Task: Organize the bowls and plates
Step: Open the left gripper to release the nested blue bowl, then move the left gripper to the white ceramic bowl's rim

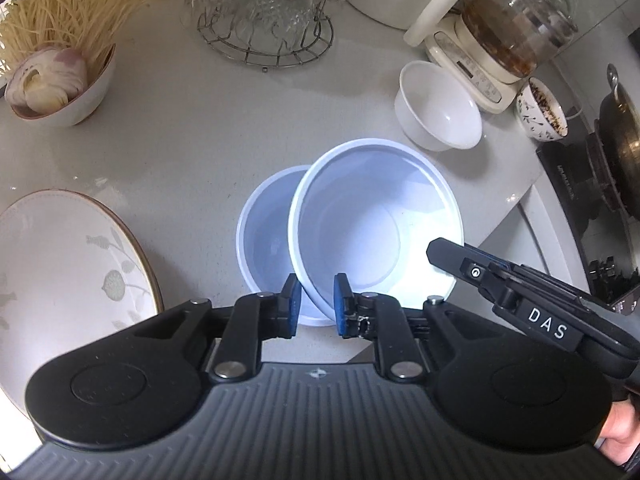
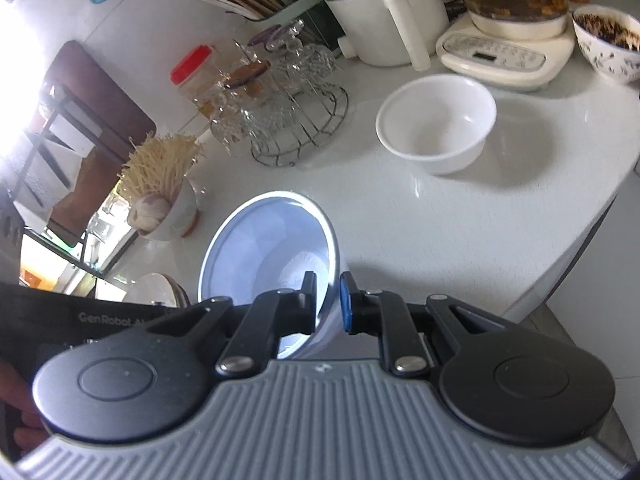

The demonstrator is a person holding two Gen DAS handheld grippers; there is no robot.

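Two pale blue bowls overlap in the middle of the white counter (image 1: 192,136). The lower blue bowl (image 1: 260,236) has its near rim between the pads of my left gripper (image 1: 317,306), which is shut on it. The upper blue bowl (image 1: 376,220) leans tilted into the lower one. My right gripper (image 1: 432,252) comes in from the right and is shut on that bowl's right rim. In the right wrist view the right gripper (image 2: 328,300) pinches the wall of the upper blue bowl (image 2: 264,248). A white bowl (image 1: 440,108) stands behind, and a leaf-patterned plate (image 1: 60,264) lies at the left.
A bowl of noodles and garlic (image 1: 60,92) sits at the far left, a wire rack of glasses (image 1: 268,20) at the back. An electric kettle base (image 1: 476,64) and a patterned bowl (image 1: 540,112) stand at the right. Beyond the counter edge is a stove with a wok (image 1: 616,152).
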